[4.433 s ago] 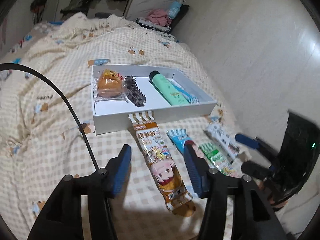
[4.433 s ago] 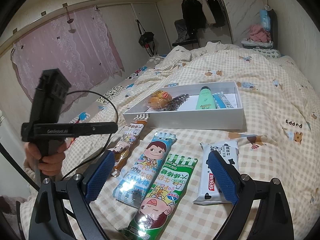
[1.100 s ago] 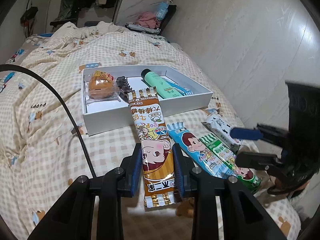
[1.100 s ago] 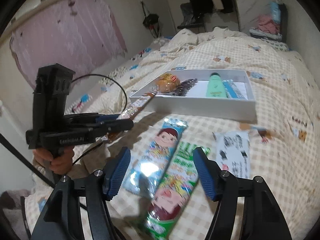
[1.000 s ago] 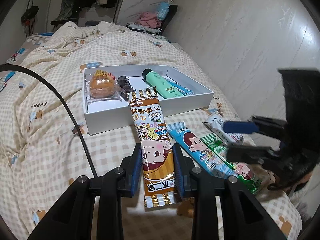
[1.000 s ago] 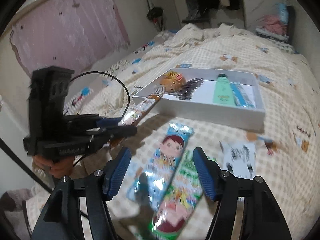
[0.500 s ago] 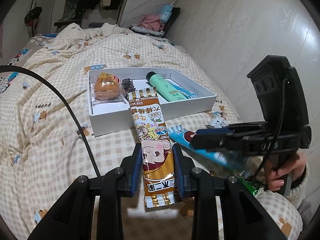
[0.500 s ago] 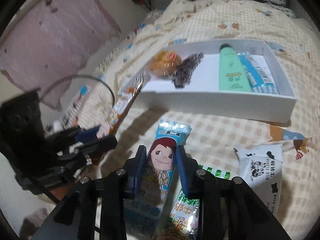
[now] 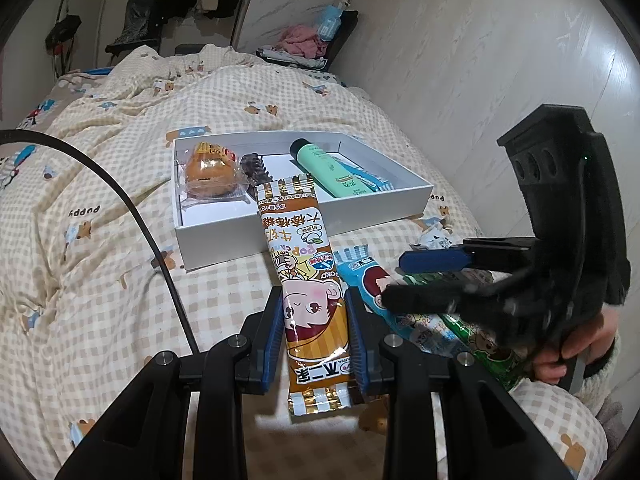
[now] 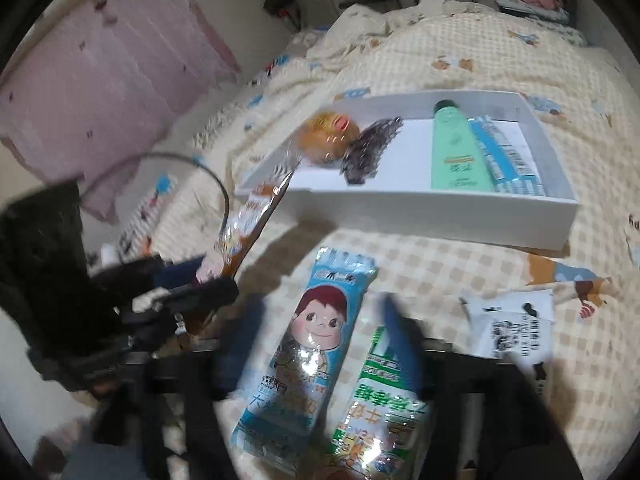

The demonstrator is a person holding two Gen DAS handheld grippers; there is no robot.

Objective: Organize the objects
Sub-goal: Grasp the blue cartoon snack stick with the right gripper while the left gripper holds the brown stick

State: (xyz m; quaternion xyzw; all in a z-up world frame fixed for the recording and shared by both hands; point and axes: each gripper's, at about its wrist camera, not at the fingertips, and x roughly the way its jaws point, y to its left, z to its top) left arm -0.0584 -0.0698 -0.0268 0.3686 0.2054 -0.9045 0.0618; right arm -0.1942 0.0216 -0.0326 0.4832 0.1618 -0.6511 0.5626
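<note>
We note the left gripper (image 9: 314, 334) clamps the brown candy packet (image 9: 308, 276); the right gripper (image 10: 320, 344), fingers just reopening, straddles the blue candy packet (image 10: 308, 344) on the bed (image 9: 100, 240)

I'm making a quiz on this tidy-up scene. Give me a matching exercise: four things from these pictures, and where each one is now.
Things:
1. brown candy pack
2. green tube
3. blue candy pack
4. white snack pack

Places:
A. in the white box
B. between the open right gripper fingers
C. clamped in the left gripper
D. lying apart on the blanket

Pairs: 1-C, 2-A, 3-B, 4-D
</note>
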